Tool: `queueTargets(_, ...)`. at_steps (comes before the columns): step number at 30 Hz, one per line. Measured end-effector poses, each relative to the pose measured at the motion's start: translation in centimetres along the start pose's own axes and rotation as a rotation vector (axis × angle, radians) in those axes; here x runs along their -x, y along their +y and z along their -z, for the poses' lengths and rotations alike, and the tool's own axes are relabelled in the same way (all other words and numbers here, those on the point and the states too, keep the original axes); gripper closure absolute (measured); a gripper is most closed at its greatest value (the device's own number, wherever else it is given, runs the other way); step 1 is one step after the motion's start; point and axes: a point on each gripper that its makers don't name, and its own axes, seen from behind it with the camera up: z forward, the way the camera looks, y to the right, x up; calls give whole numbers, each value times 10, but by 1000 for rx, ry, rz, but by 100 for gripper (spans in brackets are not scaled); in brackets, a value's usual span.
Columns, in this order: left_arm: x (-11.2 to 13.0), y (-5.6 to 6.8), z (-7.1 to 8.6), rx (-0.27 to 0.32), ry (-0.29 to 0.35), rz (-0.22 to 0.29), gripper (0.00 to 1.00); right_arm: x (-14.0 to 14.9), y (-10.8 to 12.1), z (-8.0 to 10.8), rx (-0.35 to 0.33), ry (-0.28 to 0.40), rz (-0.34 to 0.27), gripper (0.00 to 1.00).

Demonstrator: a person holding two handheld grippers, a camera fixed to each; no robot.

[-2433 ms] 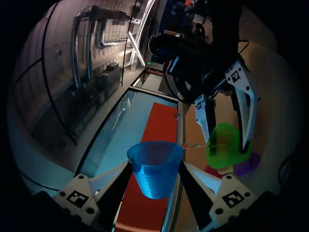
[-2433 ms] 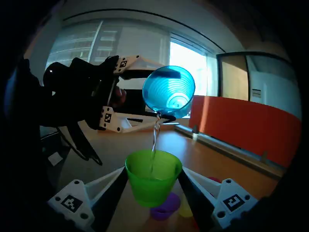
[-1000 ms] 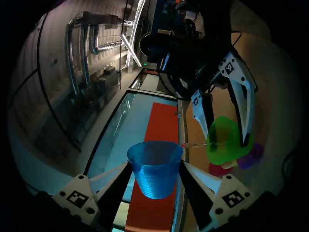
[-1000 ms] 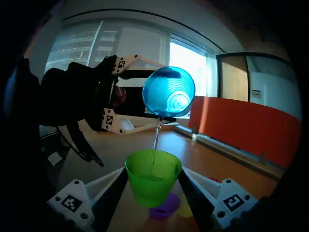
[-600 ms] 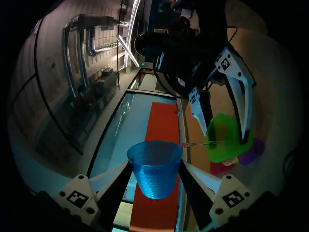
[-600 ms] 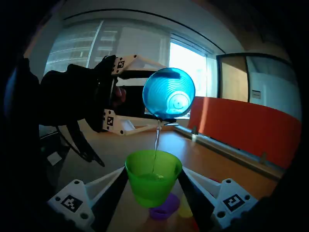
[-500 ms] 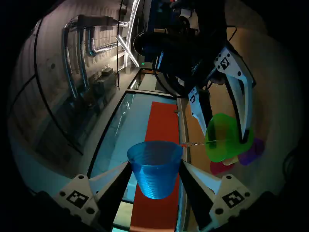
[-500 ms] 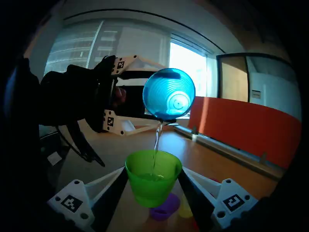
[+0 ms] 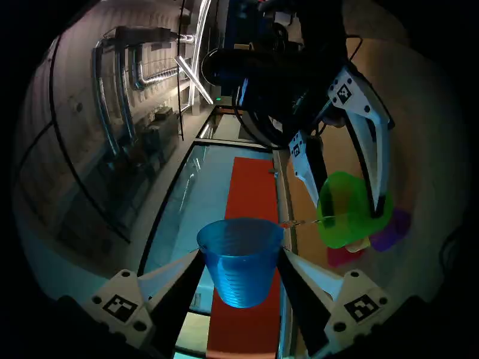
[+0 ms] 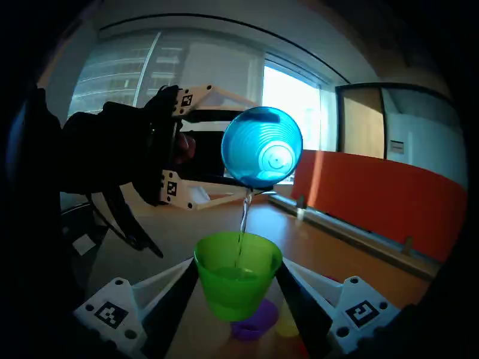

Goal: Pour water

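A: What does the right gripper (image 10: 238, 269) have?

B: A green cup (image 10: 236, 293). Both fingers press on its sides and hold it upright, close to the camera and above the table (image 10: 173, 230). A little water (image 10: 236, 274) lies in the bottom of it.

A: Anything beneath it?

B: A purple cup (image 10: 256, 324) and a yellow thing (image 10: 287, 326) sit on the table just below, touching or nearly so. The left gripper view shows a red piece (image 9: 340, 256) beside them. I cannot tell how near the table's edge they lie.

A: And the pouring?

B: A thin stream (image 10: 243, 224) drops from the lip of the blue cup (image 10: 261, 146) straight into the green cup's mouth.

A: Where is that blue cup?

B: Above the green one and a little beyond it. It is tipped on its side, with its mouth toward the right gripper's camera. The left gripper (image 9: 240, 254) is closed on it. In its own view both fingers touch the cup's sides, and from the right gripper view one finger sits above the cup and one below.

A: Who holds that gripper?

B: A hand (image 10: 111, 155) in a dark glove, at the left of the right gripper view.

A: Farther back?

B: The wooden table runs to its far edge, where an orange screen (image 10: 389, 197) stands along it. A bright window (image 10: 290, 113) lies behind that.
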Motion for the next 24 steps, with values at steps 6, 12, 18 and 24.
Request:
queueTargets(6, 0, 0, 1, 0, -1, -8, 17, 0, 0, 0, 1, 1, 1, 10)
queueTargets(12, 0, 1, 1, 1, -1, -25, 17, 1, 0, 0, 2, -2, 3, 10)
queueTargets(18, 1, 1, 1, 3, -1, -47, 17, 1, 2, 0, 7, -2, 3, 10)
queueTargets(24, 1, -1, 0, 0, -1, -56, 17, 2, 2, 1, 6, -2, 3, 10)
